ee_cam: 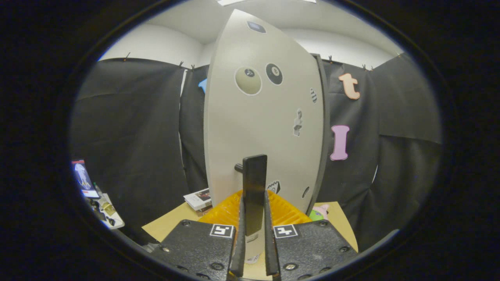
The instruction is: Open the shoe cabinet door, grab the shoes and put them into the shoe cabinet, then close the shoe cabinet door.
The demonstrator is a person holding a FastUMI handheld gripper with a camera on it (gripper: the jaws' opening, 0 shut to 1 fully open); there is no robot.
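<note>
Gripper (pixel 254 234) low in the foreground, both fingers (pixel 238 242) nearly parallel with a narrow gap. The black handle (pixel 254 187) stands upright in that gap, its lower part running down between the fingers; both appear to press its sides, so jaws clamped on the handle. Handle top rises clear above the fingertips. A short black stub joins it to the door on the left side.

Just behind the handle: cabinet door (pixel 265 128), pale grey, upright, face toward the camera, with a dark edge along its right side. Stickers on the face: two billiard balls (pixel 274 73) high up, smaller ones lower down.

A yellow ribbed thing (pixel 230 210) shows on either side of the fingers at the door's foot. Tan table (pixel 172 224) beneath. Booklets (pixel 199 199) lie on it left of the door. Pink and green item (pixel 320 212) right of the door, partly hidden.

Beyond: black cloth (pixel 133 128) wall. Lit screen (pixel 83 177) far left, on a cluttered ledge.
</note>
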